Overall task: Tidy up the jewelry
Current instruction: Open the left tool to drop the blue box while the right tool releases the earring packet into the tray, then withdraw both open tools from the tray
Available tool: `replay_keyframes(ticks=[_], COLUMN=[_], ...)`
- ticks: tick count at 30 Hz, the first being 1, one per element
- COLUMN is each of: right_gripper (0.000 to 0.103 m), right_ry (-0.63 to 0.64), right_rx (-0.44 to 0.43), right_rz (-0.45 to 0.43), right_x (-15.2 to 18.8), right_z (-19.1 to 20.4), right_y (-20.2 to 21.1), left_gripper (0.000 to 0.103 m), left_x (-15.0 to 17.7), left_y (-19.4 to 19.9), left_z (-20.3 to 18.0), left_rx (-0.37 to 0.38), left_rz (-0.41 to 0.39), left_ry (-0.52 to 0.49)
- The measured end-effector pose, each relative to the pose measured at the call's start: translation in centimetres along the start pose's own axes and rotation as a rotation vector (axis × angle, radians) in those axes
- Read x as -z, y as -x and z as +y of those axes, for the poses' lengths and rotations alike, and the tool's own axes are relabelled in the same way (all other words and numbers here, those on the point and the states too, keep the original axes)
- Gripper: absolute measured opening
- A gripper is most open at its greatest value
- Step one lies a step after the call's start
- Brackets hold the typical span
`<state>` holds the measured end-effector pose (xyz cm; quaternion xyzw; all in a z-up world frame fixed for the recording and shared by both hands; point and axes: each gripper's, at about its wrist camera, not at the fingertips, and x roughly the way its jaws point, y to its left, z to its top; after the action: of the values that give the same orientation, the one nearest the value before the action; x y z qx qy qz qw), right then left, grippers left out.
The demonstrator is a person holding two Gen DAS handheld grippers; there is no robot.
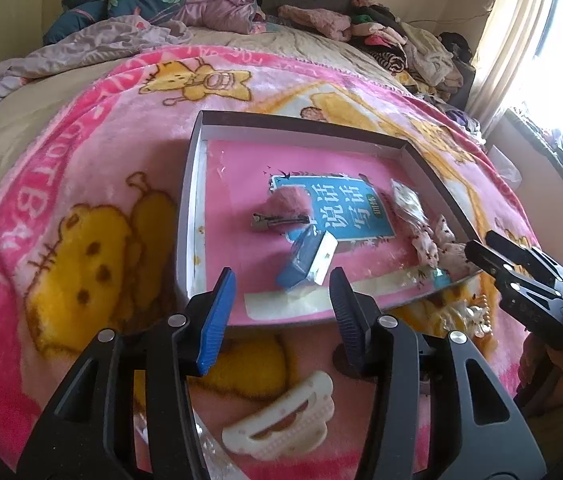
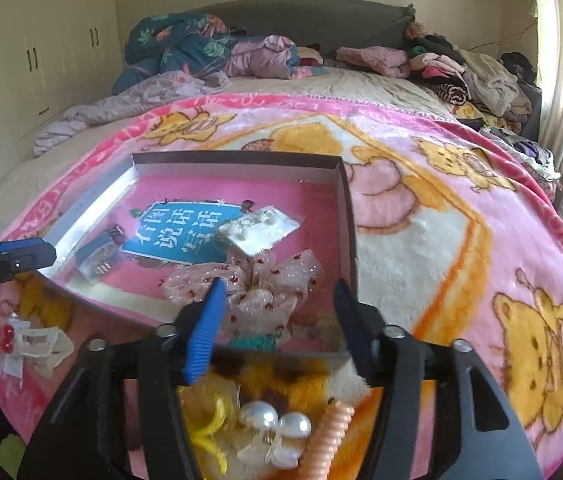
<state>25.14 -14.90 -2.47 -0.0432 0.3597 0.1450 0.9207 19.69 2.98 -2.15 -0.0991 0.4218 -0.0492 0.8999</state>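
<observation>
A shallow grey box point(image 1: 305, 128) with a pink floor lies on the pink cartoon blanket. Inside it are a fluffy pink hair clip point(image 1: 281, 218), a small blue packet point(image 1: 307, 258), a bag of earrings point(image 2: 259, 228) and a sheer dotted bow point(image 2: 301, 268). My left gripper point(image 1: 281, 280) hangs open at the box's near edge, with nothing held; the blue packet lies just beyond its tips. My right gripper point(image 2: 279, 286) is open above the bow, and its pads do not touch it. On the blanket near me lie a white claw clip point(image 1: 281, 420), a pearl clip point(image 2: 273, 420) and an orange spiral tie point(image 2: 329, 436).
A white clip with red beads point(image 2: 29, 340) lies left of the box. Piles of clothes point(image 2: 461, 68) and a rumpled quilt point(image 2: 185, 48) fill the far end of the bed. Wardrobe doors point(image 2: 33, 60) stand at the left, and a curtained window point(image 1: 553, 40) at the right.
</observation>
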Motion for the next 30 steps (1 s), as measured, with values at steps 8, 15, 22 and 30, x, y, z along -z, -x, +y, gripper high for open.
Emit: replay_keyframes(ticks=[8, 15, 22, 30], right_gripper=[0.077, 0.08, 0.081, 0.085], right_ry=[-0.035, -0.044, -0.033, -0.021], right_rx=[0.018, 0.038, 0.038, 0.039], right_rz=[-0.047, -0.088, -0.125, -0.146], right_x=[0.9, 1.1, 1.2, 1.8], right_z=[-0.9, -1.3, -1.1, -0.7], right_y=[3.7, 6.9, 9.6, 11.7], left_gripper=[0.047, 0.055, 0.06, 0.067], left_x=[0.4, 0.6, 1.0, 1.7], left_y=[2.1, 4.3, 6.4, 8.5], left_z=[-0.4, -1.1, -1.6, -1.8], left_rx=[-0.004, -0.003, -0.006, -0.007], left_rz=[-0.032, -0.069, -0.102, -0.13], left_ry=[0.002, -0.009, -0.017, -0.012])
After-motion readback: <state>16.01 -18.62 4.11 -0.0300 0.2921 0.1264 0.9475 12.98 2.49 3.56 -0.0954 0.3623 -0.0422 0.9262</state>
